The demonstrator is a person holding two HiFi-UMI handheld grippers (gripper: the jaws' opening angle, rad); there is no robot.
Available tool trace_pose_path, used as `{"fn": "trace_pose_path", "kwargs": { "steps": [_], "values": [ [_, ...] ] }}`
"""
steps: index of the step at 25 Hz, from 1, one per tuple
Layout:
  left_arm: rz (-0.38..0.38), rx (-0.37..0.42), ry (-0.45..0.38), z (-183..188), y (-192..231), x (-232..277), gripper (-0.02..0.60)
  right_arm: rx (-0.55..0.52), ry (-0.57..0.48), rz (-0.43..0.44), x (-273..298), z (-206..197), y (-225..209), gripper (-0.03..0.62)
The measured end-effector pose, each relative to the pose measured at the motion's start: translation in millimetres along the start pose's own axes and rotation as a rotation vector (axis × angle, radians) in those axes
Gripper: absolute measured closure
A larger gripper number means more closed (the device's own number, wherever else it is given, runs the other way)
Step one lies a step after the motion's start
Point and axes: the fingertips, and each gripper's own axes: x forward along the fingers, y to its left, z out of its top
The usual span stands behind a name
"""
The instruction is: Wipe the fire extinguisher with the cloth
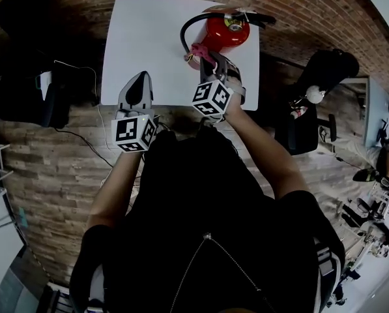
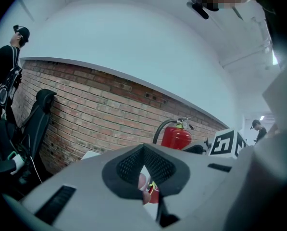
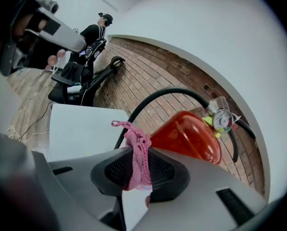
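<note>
Fire extinguisher (image 1: 228, 31), red, stands upright on white worktop (image 1: 148, 38), upper centre-right of the head view, near the worktop's far edge. Black hose (image 1: 187, 28) loops off its left side. Round gauge (image 3: 223, 121) sits at the top, with a black handle beside it. In the left gripper view the extinguisher (image 2: 176, 137) is right of centre against the brick wall (image 2: 85, 109).

Pink cloth (image 1: 201, 52) is bunched at the lower left of the red body in the head view. Whether it actually touches the body, cannot tell.

Right tongs (image 1: 214, 67) pinch the cloth. The right gripper view shows the cloth (image 3: 138, 153) clamped between the dark pads, with a loose end sticking up above the tongs (image 3: 138, 170). The extinguisher (image 3: 186, 136) fills the frame just behind, and the hose (image 3: 157, 97) arcs over it.

Left tongs (image 1: 140, 80) are at the worktop's near edge, centre-left of the head view, well apart from cloth and extinguisher. In their own view the tongs (image 2: 144, 150) are pressed together at the tips with nothing pinched.

Black office chair (image 3: 102, 76) and a standing person (image 3: 93, 32) are in the upper left of the right gripper view. The wearer's black shirt fills the lower half of the head view.
</note>
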Motion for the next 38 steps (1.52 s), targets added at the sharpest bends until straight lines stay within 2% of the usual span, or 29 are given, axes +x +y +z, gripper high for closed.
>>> {"fn": "trace_pose_path", "kwargs": {
  "steps": [12,16,22,25,30,38],
  "values": [
    [-0.069,0.018,0.01,13.3,0.2,1.8,0.574,0.045,-0.072,-0.122,-42.8,36.0,-47.9,0.507],
    [-0.078,0.045,-0.001,22.2,-6.0,0.0,0.574,0.1,-0.152,-0.129,-64.7,49.7,-60.4,0.507],
    [-0.087,0.079,-0.042,49.4,-33.7,0.6,0.575,0.174,-0.374,-0.022,-114.2,73.3,-75.7,0.507],
    [-0.093,0.099,-0.062,62.5,-51.9,0.3,0.575,0.28,-0.445,0.07,-131.2,71.7,-81.3,0.507],
    [-0.096,0.123,-0.076,76.0,-78.5,7.9,0.574,0.486,-0.498,0.178,-144.7,52.6,-102.5,0.507],
    [-0.157,0.129,-0.068,74.2,-128.7,29.4,0.574,0.665,-0.552,0.265,-149.9,14.7,-131.9,0.507]
  ]
}}
